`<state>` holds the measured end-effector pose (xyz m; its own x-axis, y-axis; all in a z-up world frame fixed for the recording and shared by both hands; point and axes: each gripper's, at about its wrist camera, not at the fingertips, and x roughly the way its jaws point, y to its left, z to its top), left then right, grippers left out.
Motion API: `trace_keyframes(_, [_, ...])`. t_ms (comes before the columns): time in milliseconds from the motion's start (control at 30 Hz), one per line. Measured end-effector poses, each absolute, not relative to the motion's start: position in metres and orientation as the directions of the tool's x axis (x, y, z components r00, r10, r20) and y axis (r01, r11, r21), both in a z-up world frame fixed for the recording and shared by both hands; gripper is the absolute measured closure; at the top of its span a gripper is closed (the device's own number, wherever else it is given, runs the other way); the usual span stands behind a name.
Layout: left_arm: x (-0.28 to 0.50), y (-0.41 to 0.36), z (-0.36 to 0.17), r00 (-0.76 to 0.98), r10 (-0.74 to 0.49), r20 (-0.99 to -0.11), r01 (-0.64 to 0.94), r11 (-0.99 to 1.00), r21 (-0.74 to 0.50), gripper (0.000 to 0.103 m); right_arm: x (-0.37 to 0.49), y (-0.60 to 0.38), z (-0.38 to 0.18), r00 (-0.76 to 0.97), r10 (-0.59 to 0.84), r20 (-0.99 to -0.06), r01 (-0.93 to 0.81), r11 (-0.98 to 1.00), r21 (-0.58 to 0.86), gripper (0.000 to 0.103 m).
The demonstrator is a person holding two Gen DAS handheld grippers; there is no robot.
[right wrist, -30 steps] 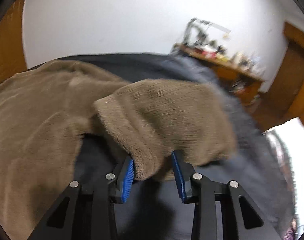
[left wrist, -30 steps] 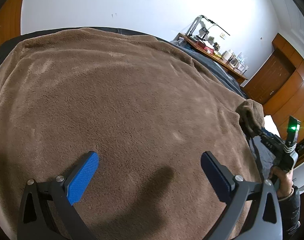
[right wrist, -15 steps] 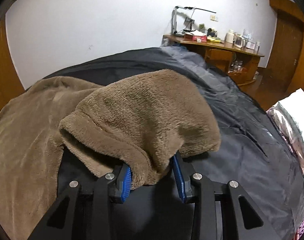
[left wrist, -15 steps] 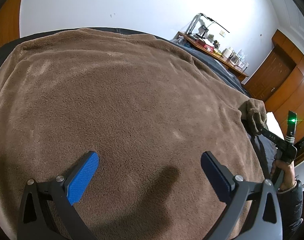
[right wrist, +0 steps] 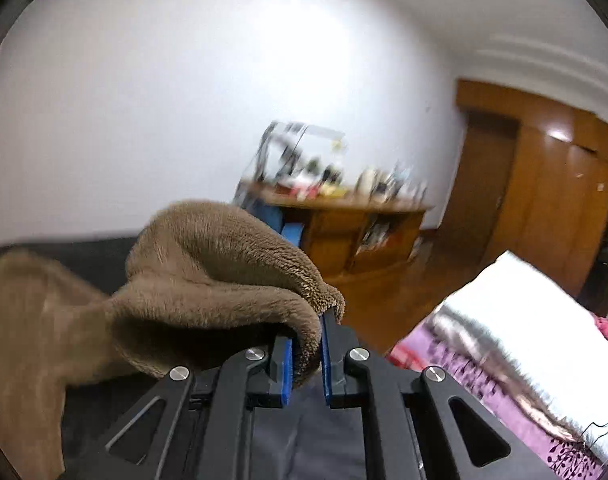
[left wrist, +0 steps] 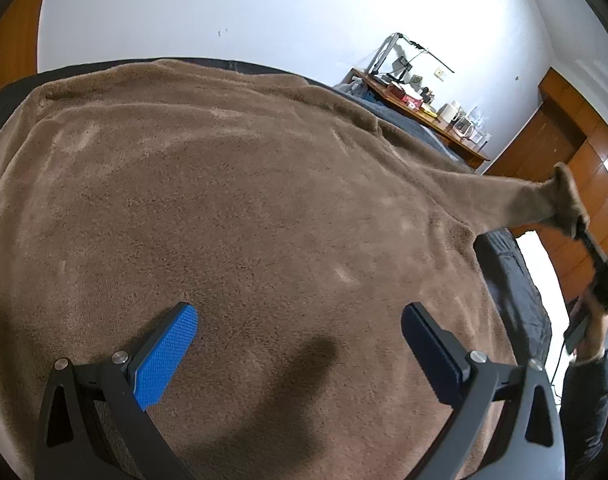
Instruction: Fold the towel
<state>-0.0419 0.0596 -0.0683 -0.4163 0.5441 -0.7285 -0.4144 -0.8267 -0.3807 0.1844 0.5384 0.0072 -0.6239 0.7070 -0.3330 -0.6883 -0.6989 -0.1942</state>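
Brown towel [left wrist: 243, 208] spread flat beneath and ahead of the left gripper [left wrist: 299, 344], jaws held wide apart. One corner is pinched and lifted by the right gripper [right wrist: 306, 360].

The brown towel [left wrist: 231, 208] lies spread over the bed [left wrist: 516, 280], covering most of it; the left gripper [left wrist: 299, 340] hovers above the towel's near part with its blue-padded fingers [left wrist: 163, 356] wide apart, gripping nothing; at the bed's right edge the right gripper [left wrist: 580, 228] pinches the towel's corner, lifted and drawn taut; a hand [left wrist: 596, 320] holds that gripper; a dark sleeve [left wrist: 584, 400] shows below it.
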Motion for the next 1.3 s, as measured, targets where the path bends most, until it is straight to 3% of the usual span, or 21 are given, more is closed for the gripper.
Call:
trace_keyframes(200, [-0.043, 0.053, -0.063, -0.425, 0.561, -0.711, -0.413, -0.819, -0.399, 0.001, 0.178, 0.486, 0.079, -0.676, 0.736, -0.025, -0.717, -0.665, -0.207, 0.092])
trace_keyframes(300, [-0.044, 0.048, -0.06, -0.432, 0.57, -0.699, -0.409, -0.815, -0.411, 0.001, 0.161, 0.448, 0.1, -0.755, 0.655, 0.023, -0.644, -0.734, -0.215, 0.092])
trace_keyframes(433, [-0.043, 0.046, -0.057, -0.437, 0.578, -0.689, -0.402, -0.811, -0.425, 0.001, 0.131, 0.4, 0.105, -0.843, 0.537, 0.016, -0.521, -0.81, -0.268, 0.092])
trace_keyframes(667, [-0.042, 0.045, -0.051, -0.449, 0.598, -0.664, -0.405, -0.799, -0.445, 0.001, 0.078, 0.325, 0.096, -0.972, 0.05, -0.229, 0.007, -0.97, -0.244, 0.091])
trace_keyframes(800, [-0.043, 0.041, -0.051, -0.46, 0.592, -0.662, -0.393, -0.804, -0.446, 0.001, 0.039, 0.283, 0.071, -0.862, -0.179, -0.474, 0.302, -0.933, -0.196, 0.091])
trace_keyframes(967, [-0.046, 0.037, -0.052, -0.467, 0.586, -0.663, -0.374, -0.81, -0.452, 0.001, 0.018, 0.263, 0.035, -0.719, -0.273, -0.639, 0.446, -0.886, -0.123, 0.09])
trace_keyframes(1200, [-0.047, 0.04, -0.058, -0.462, 0.572, -0.678, -0.371, -0.819, -0.438, 0.001, 0.03, 0.27, 0.014, -0.634, -0.328, -0.701, 0.49, -0.871, -0.036, 0.087])
trace_keyframes(1267, [-0.049, 0.04, -0.06, -0.46, 0.565, -0.685, -0.365, -0.823, -0.434, 0.001, 0.035, 0.267, 0.015, -0.636, -0.312, -0.706, 0.497, -0.866, -0.065, 0.08])
trace_keyframes(1300, [-0.049, 0.04, -0.061, -0.459, 0.562, -0.688, -0.362, -0.825, -0.433, 0.001, 0.038, 0.263, 0.014, -0.64, -0.297, -0.709, 0.498, -0.862, -0.088, 0.069])
